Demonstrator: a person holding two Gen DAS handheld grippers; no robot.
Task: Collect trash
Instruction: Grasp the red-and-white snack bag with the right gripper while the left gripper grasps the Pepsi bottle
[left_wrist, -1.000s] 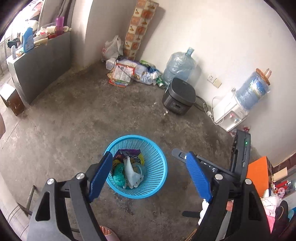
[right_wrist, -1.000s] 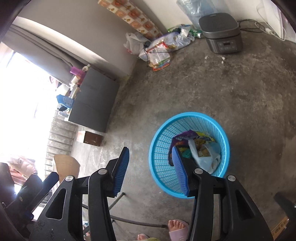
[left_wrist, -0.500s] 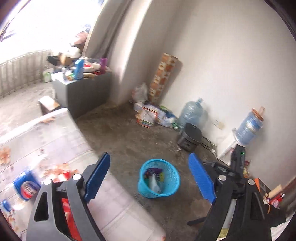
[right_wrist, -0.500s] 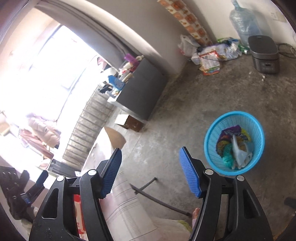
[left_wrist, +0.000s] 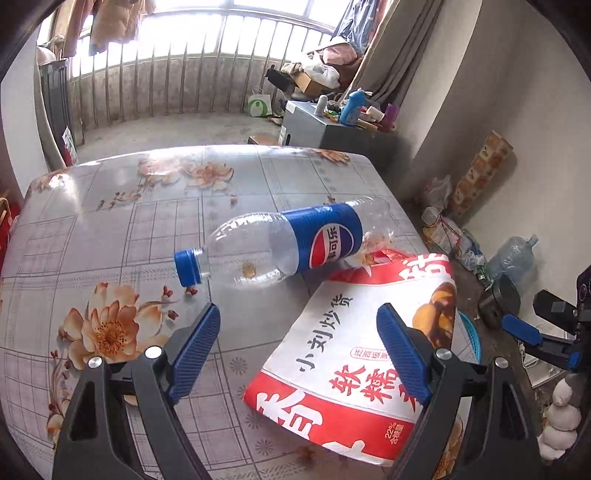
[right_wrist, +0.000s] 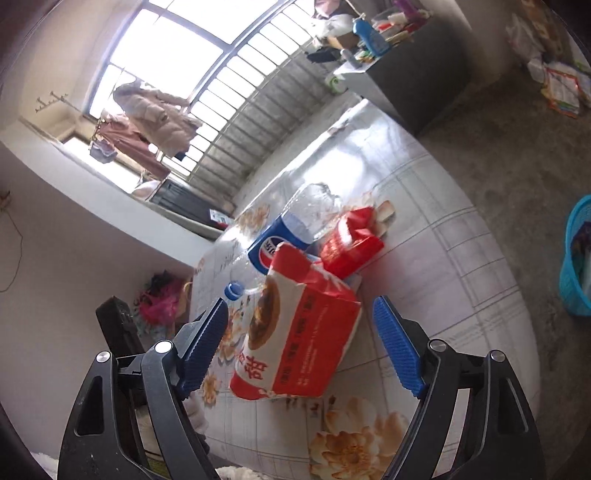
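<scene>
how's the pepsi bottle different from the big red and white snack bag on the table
The pepsi bottle is clear plastic with a blue label and blue cap; the snack bag is opaque red and white with printed characters. The bottle is a rounded cylinder on its side; the bag lies broad and flatter. Both rest on the floral table, untouched.

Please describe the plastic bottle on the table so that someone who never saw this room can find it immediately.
Look at the table with the flowered cover. On it, beside the big red and white snack bag, lies the plastic bottle, on its side. It is the only clear thing there, empty, with a blue cap and a blue label.
</scene>
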